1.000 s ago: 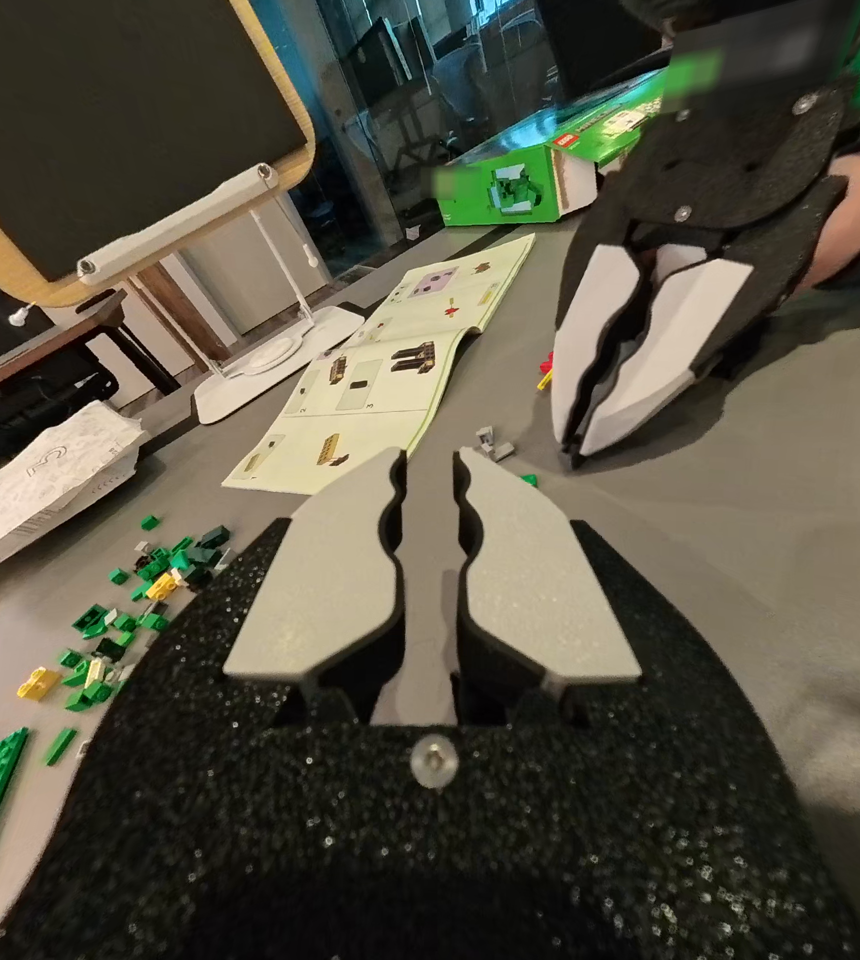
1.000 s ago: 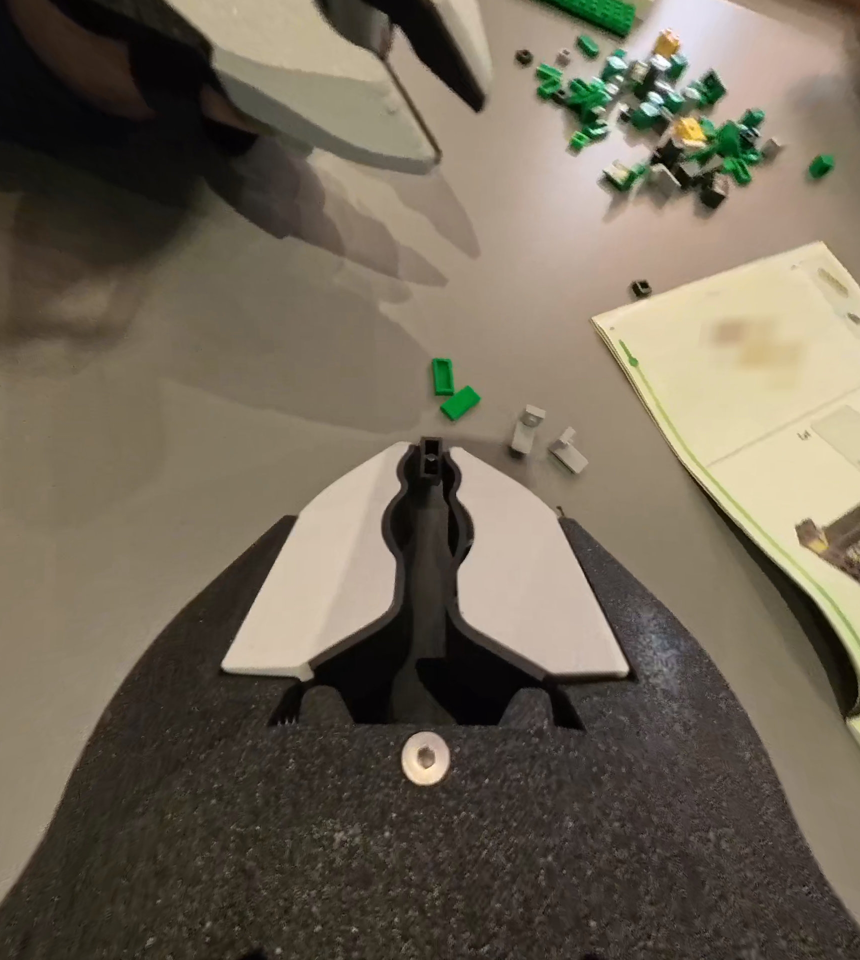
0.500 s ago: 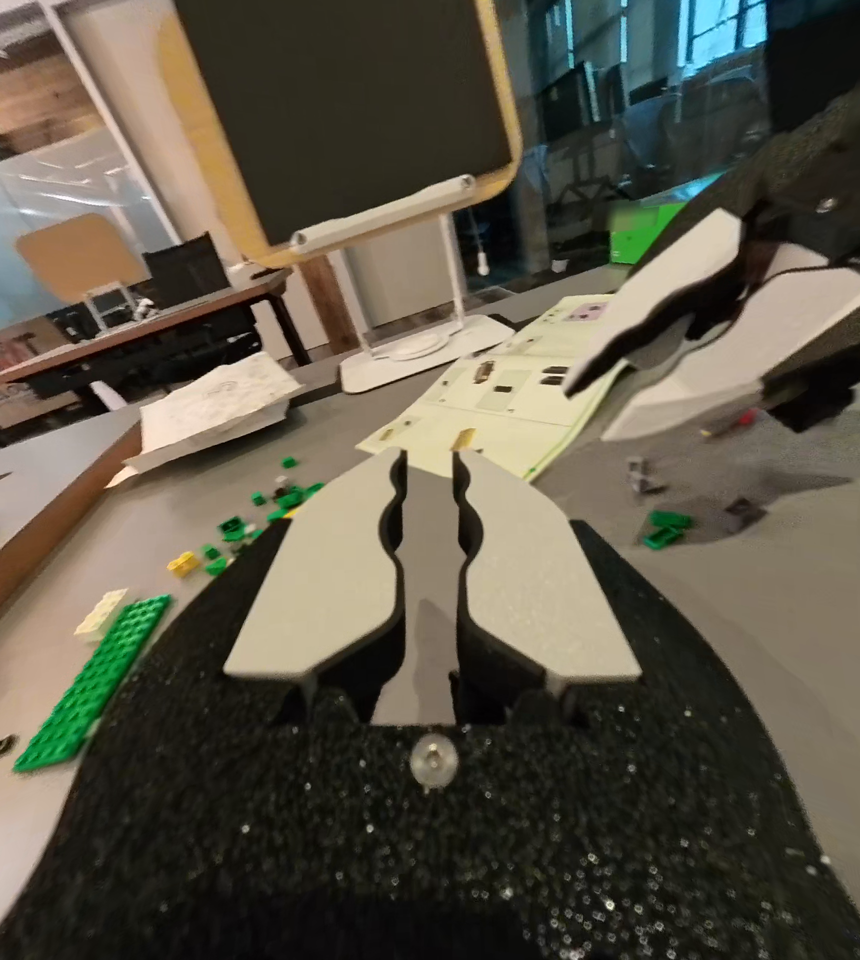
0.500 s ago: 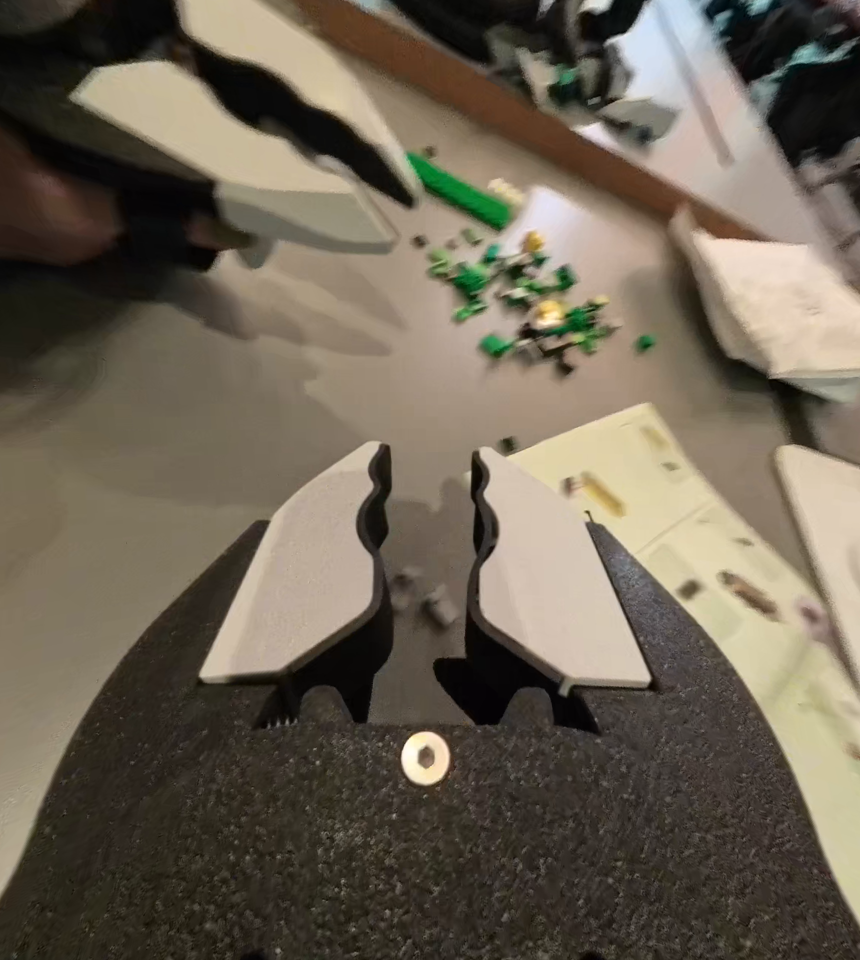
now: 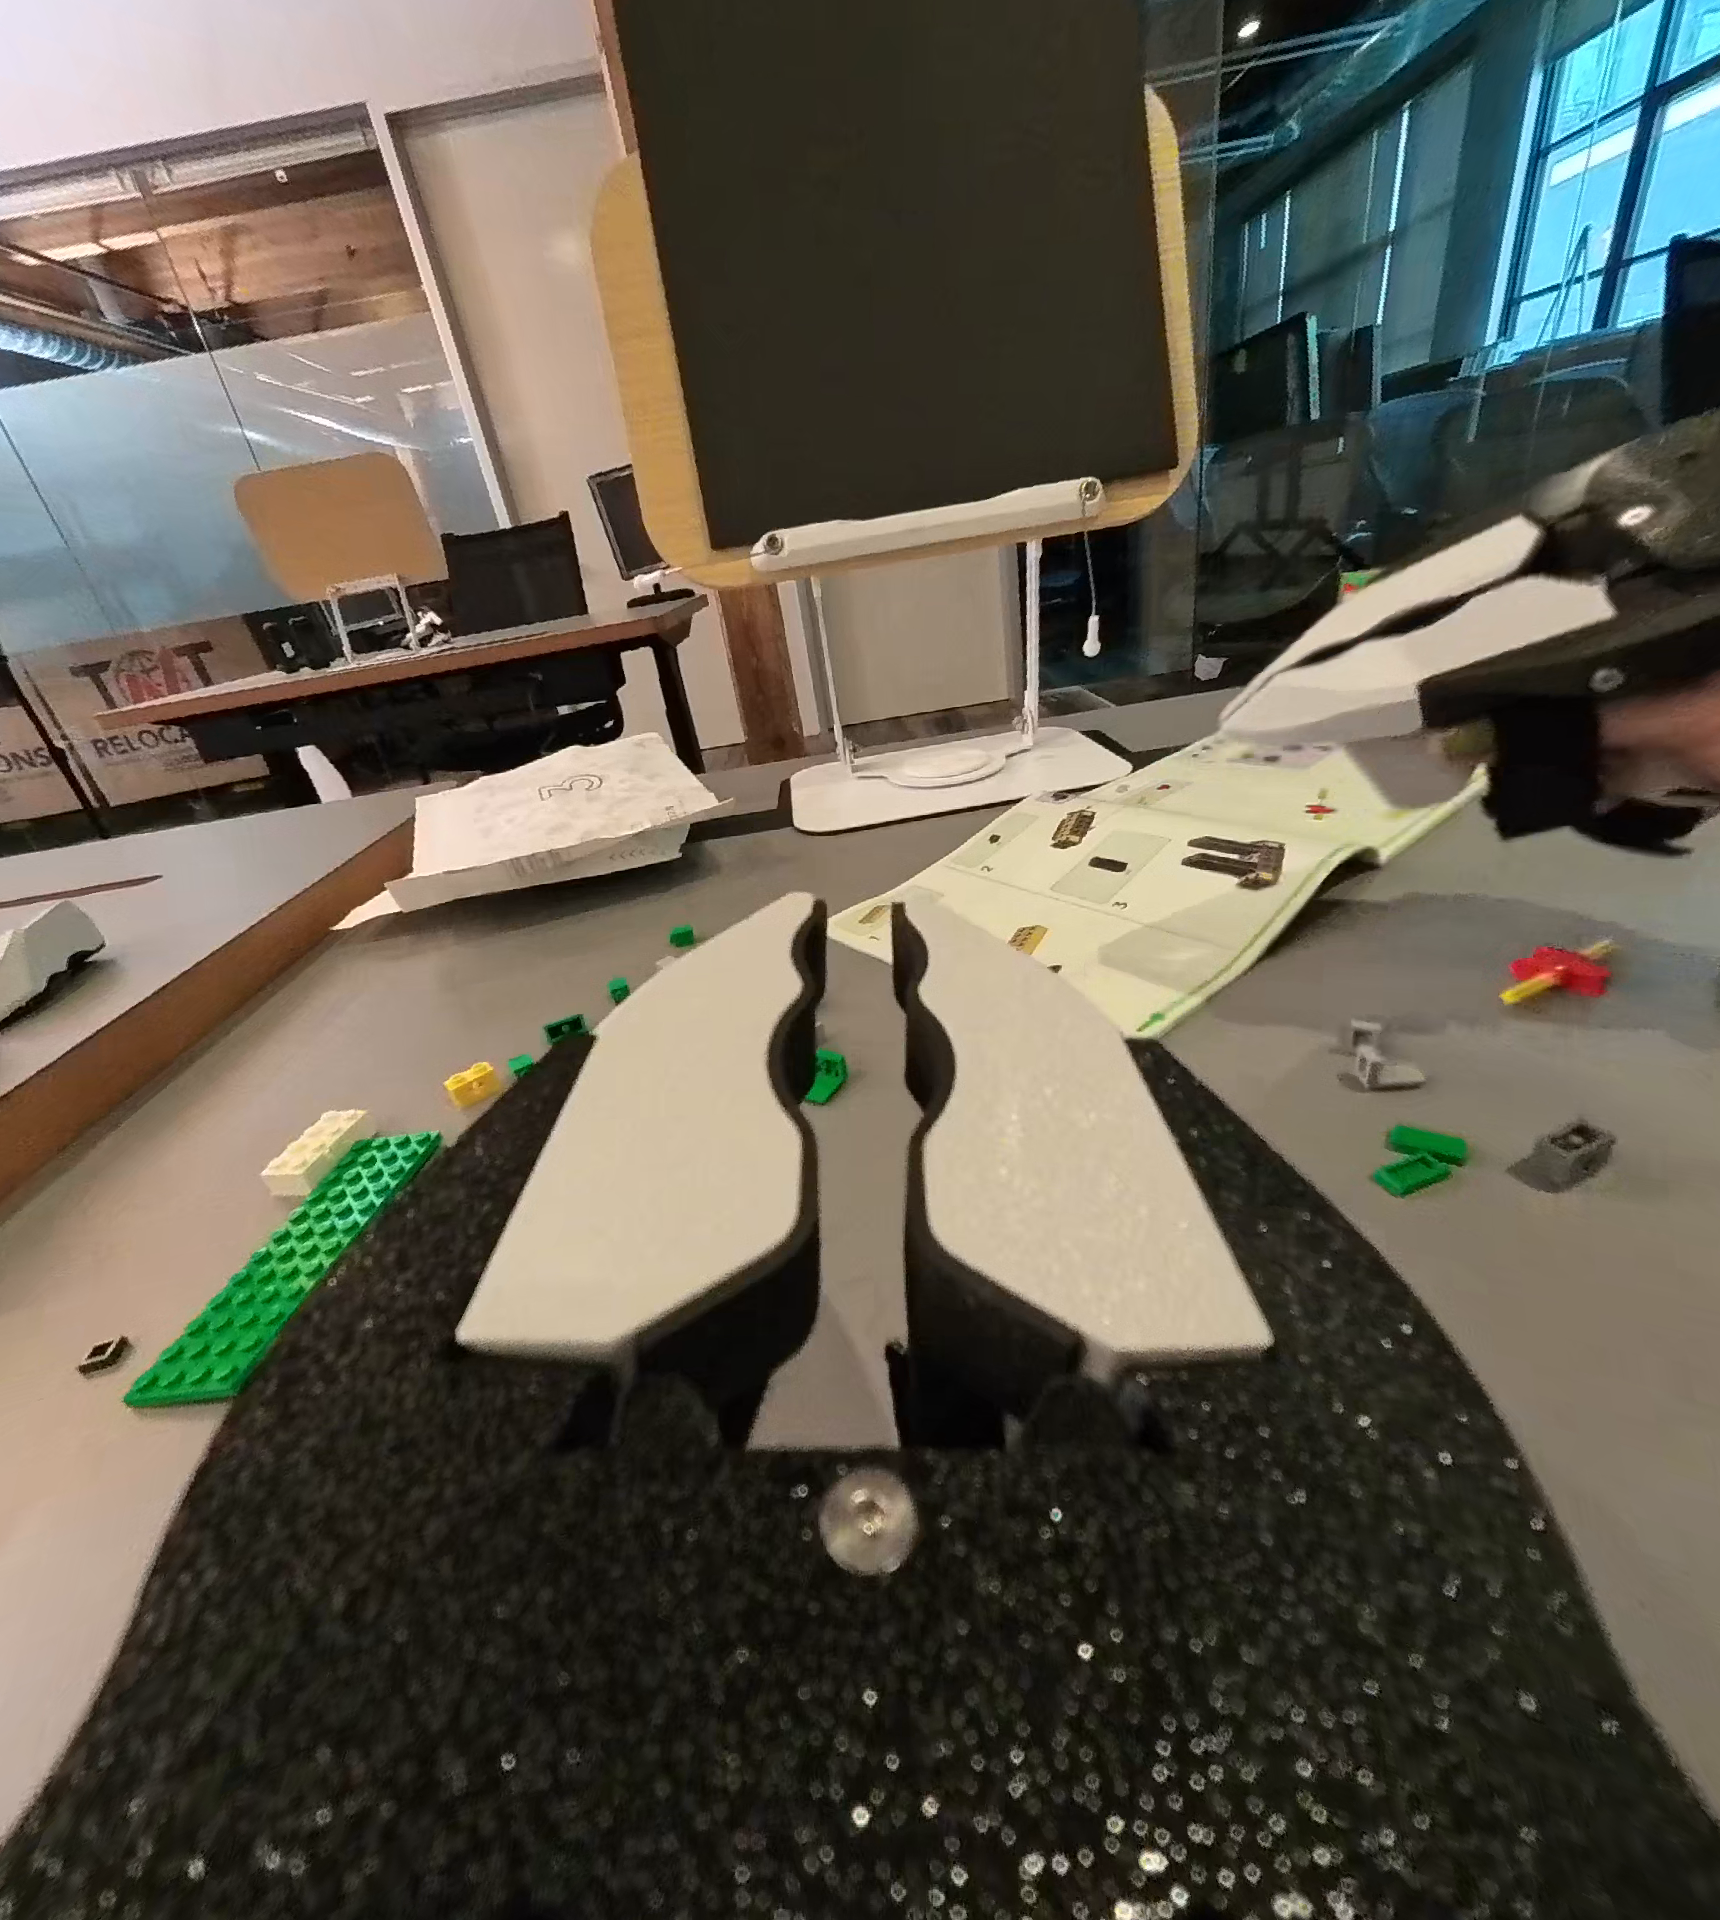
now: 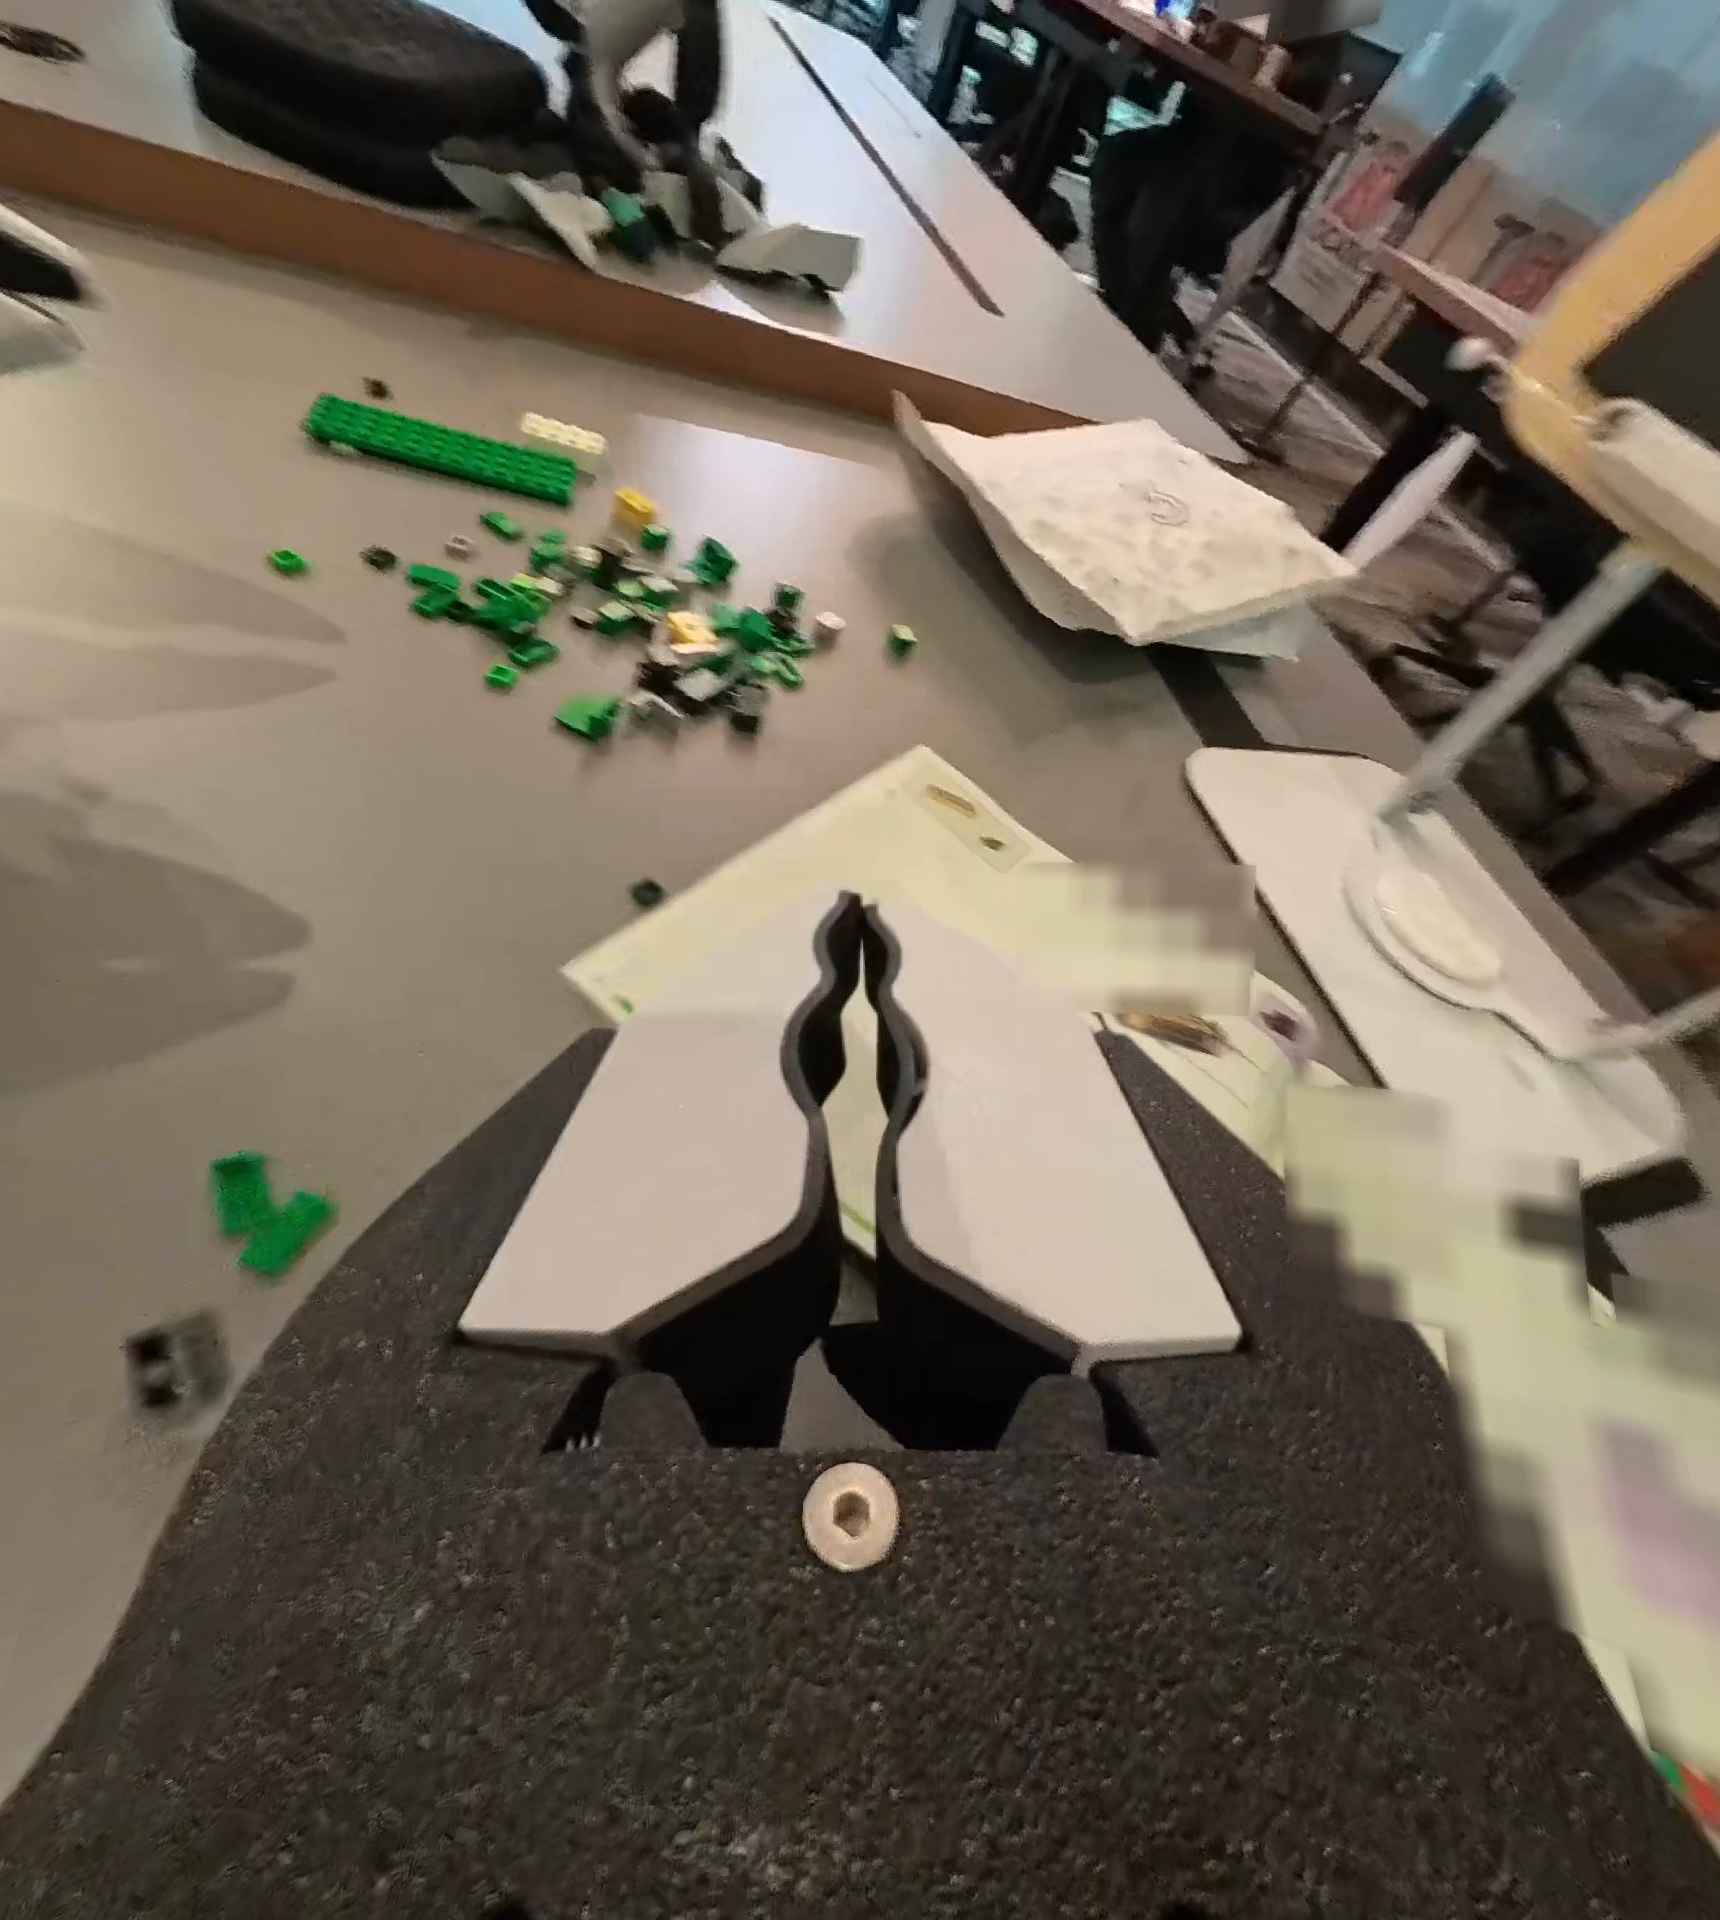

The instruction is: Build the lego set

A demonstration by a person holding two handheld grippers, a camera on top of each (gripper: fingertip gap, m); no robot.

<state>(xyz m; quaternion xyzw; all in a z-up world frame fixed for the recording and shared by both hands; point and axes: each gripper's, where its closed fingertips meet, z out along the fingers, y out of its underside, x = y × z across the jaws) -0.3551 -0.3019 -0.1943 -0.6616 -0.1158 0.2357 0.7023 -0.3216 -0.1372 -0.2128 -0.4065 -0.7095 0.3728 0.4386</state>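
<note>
Both grippers lifted off the table, neither holding a brick

Right gripper (image 6: 858, 914), parted 0.5 s ago, now has tips together, empty, over the instruction booklet (image 5: 1162, 878); left gripper (image 5: 854, 914) stays slightly parted, loose lego pieces (image 6: 627, 613) ahead-left of right gripper.

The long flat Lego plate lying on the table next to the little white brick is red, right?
Not red. The long flat plate is green, as the left wrist view shows; the right wrist view agrees. It does lie on the table next to the little white brick.
</note>
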